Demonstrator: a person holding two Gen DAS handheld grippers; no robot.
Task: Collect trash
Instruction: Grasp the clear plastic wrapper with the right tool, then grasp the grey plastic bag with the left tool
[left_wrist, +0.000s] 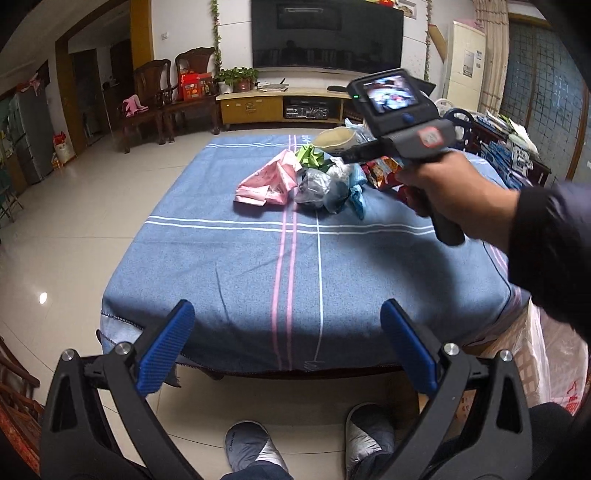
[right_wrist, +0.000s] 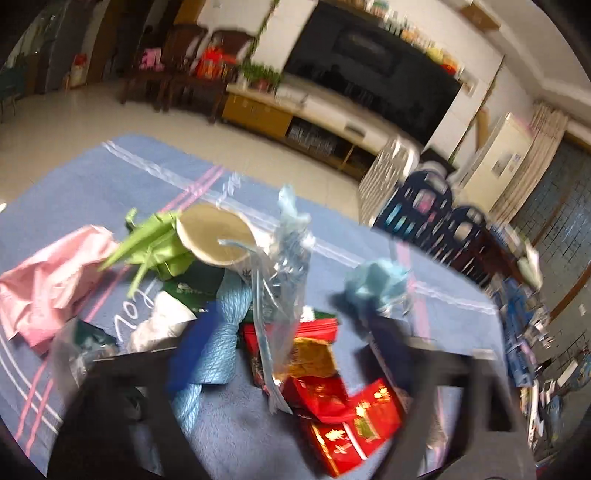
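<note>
A table covered by a blue cloth (left_wrist: 221, 266) with white and pink stripes fills the middle of the room, its near edge just in front of the person's two grey slippers (left_wrist: 251, 446) on the pale tiled floor. Against the far wall hangs a large dark television (left_wrist: 327, 35) above a low yellow-and-white cabinet (left_wrist: 255, 107), with two dark wooden chairs (left_wrist: 173, 96) to its left and a tall white air conditioner (left_wrist: 465, 62) to its right. The trash lies in a loose heap on the far right part of the cloth: a crumpled pink bag (left_wrist: 267, 182) at the left of the heap, green paper (left_wrist: 312, 155) and a paper cup (left_wrist: 334, 138) lying on its side behind it, grey and pale blue plastic bags (left_wrist: 328, 184) in the middle, and red snack wrappers (right_wrist: 332, 398) at the right. The left gripper (left_wrist: 288, 347) hangs over the near edge of the table, well apart from the heap, its blue-padded jaws spread wide with nothing between them. The right gripper (right_wrist: 280, 354), held in the person's right hand (left_wrist: 447, 184) with a dark sleeve behind it, reaches over the right side of the heap; its own view is smeared by motion, with the twisted blue plastic and a clear bag (right_wrist: 284, 258) between its blurred fingers. Its jaws stand part-way, and whether the pads press on the plastic cannot be told.
</note>
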